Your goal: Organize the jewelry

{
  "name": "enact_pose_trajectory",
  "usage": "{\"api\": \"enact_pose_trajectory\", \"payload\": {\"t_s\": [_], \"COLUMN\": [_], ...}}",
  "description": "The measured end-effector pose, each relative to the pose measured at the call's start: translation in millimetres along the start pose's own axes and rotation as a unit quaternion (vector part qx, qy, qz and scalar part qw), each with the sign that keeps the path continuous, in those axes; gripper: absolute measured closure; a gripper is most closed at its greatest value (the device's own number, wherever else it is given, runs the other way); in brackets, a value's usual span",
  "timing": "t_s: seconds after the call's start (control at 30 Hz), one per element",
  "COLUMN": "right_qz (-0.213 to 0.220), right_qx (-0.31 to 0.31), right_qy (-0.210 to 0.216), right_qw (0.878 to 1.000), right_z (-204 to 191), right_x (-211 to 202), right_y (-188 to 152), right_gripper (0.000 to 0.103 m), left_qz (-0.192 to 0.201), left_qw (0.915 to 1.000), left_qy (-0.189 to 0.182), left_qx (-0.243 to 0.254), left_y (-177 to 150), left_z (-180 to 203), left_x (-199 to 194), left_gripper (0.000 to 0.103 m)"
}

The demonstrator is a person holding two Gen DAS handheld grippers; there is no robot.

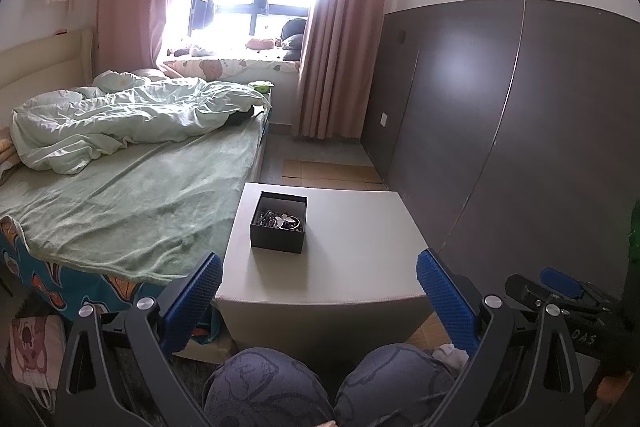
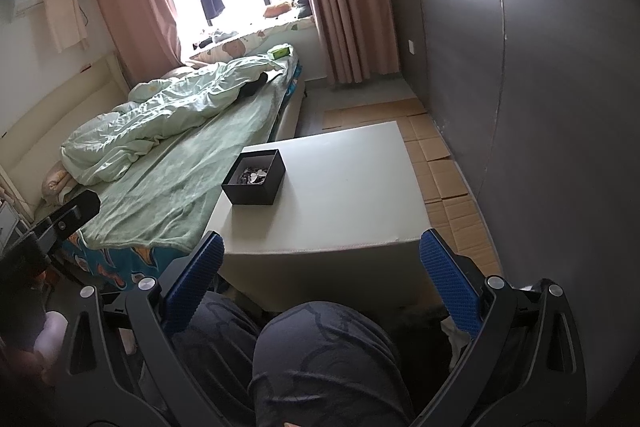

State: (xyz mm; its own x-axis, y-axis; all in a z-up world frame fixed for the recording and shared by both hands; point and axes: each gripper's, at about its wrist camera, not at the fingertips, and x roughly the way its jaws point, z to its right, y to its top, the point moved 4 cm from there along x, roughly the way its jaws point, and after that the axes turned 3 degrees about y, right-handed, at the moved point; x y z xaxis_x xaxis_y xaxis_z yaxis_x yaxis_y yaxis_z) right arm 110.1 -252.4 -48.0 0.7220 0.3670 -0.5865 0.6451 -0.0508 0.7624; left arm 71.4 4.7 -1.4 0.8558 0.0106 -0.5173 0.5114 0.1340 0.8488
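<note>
Black, square, open-topped box (image 1: 279,227) on my pale desk (image 1: 352,251), set toward the desk's far-left part, on the bed (image 1: 132,187) side. Contents: a tangle of jewelry (image 1: 280,219) heaped on the box floor, with one pale ring-shaped piece near the front; single items are too small to sort by eye. No loose jewelry shows on the desk outside the box.

Left tongs (image 1: 319,291): spread wide, nothing between the blue pads, held low at the desk's near edge above the person's knees (image 1: 328,387). Right tongs (image 2: 320,283): likewise spread wide and holding nothing, at the same near edge.

Bearing: from the left tongs the box lies ahead and slightly left; from the right tongs it lies ahead and further left, across more desk. I judge the left tongs nearer. The box has no clear long axis; its sides run roughly square to the desk edges.

Status: jewelry gathered in the box fits either a jumble awaiting sorting or pieces already put away; I cannot tell which.
</note>
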Motion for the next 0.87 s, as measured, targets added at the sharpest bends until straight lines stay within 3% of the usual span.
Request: {"api": "enact_pose_trajectory", "payload": {"t_s": [0.87], "right_qz": [-0.014], "right_qx": [0.006], "right_qy": [-0.003], "right_qw": [1.000], "right_z": [6.9], "right_x": [12.7], "right_y": [1.1], "right_gripper": [0.005], "left_qz": [-0.020], "left_qw": [0.9994], "left_qy": [0.015], "left_qx": [0.025], "left_y": [-6.1], "left_z": [8.4], "left_x": [20.1], "left_gripper": [0.009]}}
